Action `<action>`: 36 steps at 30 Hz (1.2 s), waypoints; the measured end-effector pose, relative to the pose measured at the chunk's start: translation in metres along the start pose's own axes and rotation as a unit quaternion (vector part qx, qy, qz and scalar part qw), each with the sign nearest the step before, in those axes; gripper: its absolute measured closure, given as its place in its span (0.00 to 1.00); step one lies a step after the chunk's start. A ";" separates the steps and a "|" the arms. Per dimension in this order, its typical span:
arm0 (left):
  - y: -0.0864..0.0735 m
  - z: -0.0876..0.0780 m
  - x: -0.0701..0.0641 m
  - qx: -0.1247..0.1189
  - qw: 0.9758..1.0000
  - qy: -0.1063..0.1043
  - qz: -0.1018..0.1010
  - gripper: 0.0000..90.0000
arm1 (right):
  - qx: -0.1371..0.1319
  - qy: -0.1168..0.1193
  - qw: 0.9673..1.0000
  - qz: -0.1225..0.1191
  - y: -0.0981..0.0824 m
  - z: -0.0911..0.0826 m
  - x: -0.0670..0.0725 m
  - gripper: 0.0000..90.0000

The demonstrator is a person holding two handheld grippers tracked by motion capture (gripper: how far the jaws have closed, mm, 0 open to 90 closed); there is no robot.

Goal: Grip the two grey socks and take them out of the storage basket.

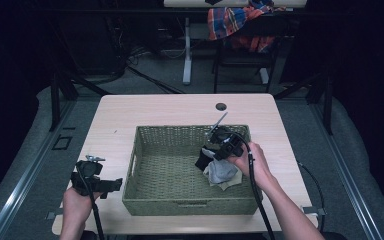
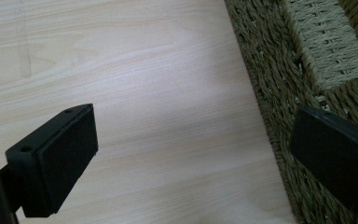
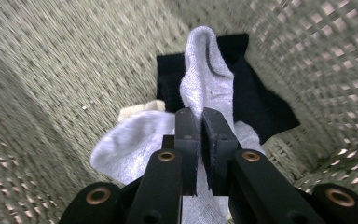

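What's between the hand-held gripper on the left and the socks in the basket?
In the high view, the basket's near-left wall and its bare woven floor separate the left hand-held gripper from the socks.

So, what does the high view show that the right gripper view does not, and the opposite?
High view alone: the left hand-held gripper open beside the basket, the table and both forearms. Right gripper view alone: the right hand-held gripper closed on the grey sock, seen up close. Both: the woven basket, grey sock, black sock and cream sock.
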State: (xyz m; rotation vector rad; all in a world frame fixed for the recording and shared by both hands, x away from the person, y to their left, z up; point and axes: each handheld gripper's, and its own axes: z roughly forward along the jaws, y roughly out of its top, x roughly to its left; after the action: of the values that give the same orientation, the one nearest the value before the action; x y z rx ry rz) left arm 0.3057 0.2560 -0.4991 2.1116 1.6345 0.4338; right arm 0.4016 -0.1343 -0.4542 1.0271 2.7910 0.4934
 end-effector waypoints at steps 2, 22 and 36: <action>0.000 0.000 0.000 0.001 1.000 -0.001 0.000 0.02 | -0.011 0.002 1.000 0.004 0.000 -0.007 -0.001 0.95; 0.000 0.000 0.000 -0.001 1.000 0.001 -0.001 0.02 | -0.074 0.007 0.997 0.024 -0.006 -0.058 -0.010 0.95; 0.000 0.000 0.000 -0.001 1.000 0.001 -0.001 0.02 | -0.113 -0.003 0.993 0.047 -0.018 -0.093 -0.021 0.95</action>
State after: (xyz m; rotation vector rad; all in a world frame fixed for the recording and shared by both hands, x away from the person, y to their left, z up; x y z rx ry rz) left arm 0.3054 0.2559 -0.4987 2.1084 1.6368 0.4374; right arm 0.3860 -0.1847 -0.3732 1.1091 2.6135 0.7938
